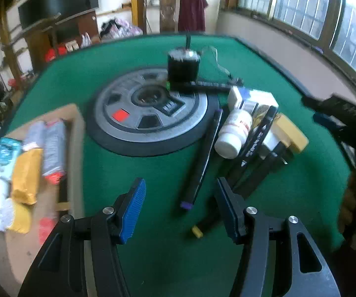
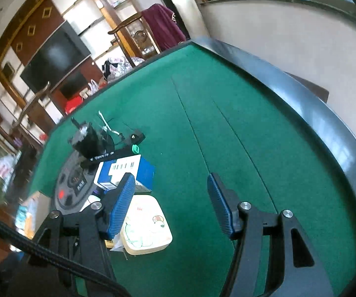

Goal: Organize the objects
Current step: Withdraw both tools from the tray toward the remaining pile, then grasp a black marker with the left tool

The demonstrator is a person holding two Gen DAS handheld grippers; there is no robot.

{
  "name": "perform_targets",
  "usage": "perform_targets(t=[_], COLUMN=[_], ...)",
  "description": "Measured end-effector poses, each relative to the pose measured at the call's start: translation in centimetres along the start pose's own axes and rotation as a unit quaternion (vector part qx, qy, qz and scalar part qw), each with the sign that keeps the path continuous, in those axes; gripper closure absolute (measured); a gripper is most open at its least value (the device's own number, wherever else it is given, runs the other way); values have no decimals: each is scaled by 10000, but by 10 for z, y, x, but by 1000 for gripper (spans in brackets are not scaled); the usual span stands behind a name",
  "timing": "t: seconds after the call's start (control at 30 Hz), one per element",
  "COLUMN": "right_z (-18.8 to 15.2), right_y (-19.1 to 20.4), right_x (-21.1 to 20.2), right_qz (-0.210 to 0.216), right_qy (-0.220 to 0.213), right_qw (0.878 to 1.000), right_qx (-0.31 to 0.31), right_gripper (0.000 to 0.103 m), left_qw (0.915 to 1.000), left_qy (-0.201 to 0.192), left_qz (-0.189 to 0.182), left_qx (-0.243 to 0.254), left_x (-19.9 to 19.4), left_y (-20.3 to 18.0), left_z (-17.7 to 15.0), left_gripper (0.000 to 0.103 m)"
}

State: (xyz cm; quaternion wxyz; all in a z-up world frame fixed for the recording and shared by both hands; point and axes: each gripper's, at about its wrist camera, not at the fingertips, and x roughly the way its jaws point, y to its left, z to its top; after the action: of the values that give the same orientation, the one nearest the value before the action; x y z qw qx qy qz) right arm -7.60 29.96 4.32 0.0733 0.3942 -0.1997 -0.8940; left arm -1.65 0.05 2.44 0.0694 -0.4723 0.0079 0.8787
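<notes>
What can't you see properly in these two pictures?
- Words on the white bottle: left wrist view, too blurred to read.
- Packets in the cardboard box: left wrist view, blurred, and the picture's edge cuts them off.
- Black markers: left wrist view, piled up, so I can't count them.
- Round grey disc: right wrist view, partly behind the blue-and-white box and a gripper finger.

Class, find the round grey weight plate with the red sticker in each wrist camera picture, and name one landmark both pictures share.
Left wrist view: the weight plate lies on the green table, centre-left, beyond the left gripper.
Right wrist view: the weight plate sits at lower left, partly hidden by a blue and white box.
Shared landmark: the black cube-shaped block at the plate's far edge.
</notes>
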Motion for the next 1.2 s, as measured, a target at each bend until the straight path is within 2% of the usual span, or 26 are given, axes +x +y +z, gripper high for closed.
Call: perform_targets(t=[0.1,0.13,0.23,0.27,0.3,0.33,0.47,0.77,0.87,1.1,1.2], right_z=[3,3,1,1,1,0,-2,-5,-6,-8,-8], right_y=[-3,-3,-2,-1,0,2,6,9,11,11,9], right_x=[-5,-6,-4,-3,-1,0,2,8,9,10,13], right_qz=[36,46,122,128,125,125,125,82,6,-90,-96], right_qy=[-91,-93,-25,-1,12,21,56,154,163,150,212], right_qw=[9999,9999,9998,9998,9998,9998,9999,9998,9998,9995,9995], right_qx=[79,110,172,165,146,119,41,-52,-138,-254,-210], right_gripper=[40,38,38,38,38,38,38,38,38,38,38], left_qw=[9998,9998,9993,9993,9992,9990,9988,9984,9994,9997,9997], left_qy=[156,67,144,184,226,285,165,54,45,-183,-137], left_qz=[0,21,81,75,61,46,60,256,100,-7,-37], left_qx=[144,175,324,325,325,343,456,508,324,181,195], left_x=[16,17,24,28,31,35,38,40,38,-1,-15], left_y=[-7,-8,-13,-14,-14,-14,-19,-28,-23,-12,-8], left_z=[2,4,11,12,12,14,18,21,17,-7,-25], left_gripper=[52,52,52,56,70,77,92,91,92,92,91])
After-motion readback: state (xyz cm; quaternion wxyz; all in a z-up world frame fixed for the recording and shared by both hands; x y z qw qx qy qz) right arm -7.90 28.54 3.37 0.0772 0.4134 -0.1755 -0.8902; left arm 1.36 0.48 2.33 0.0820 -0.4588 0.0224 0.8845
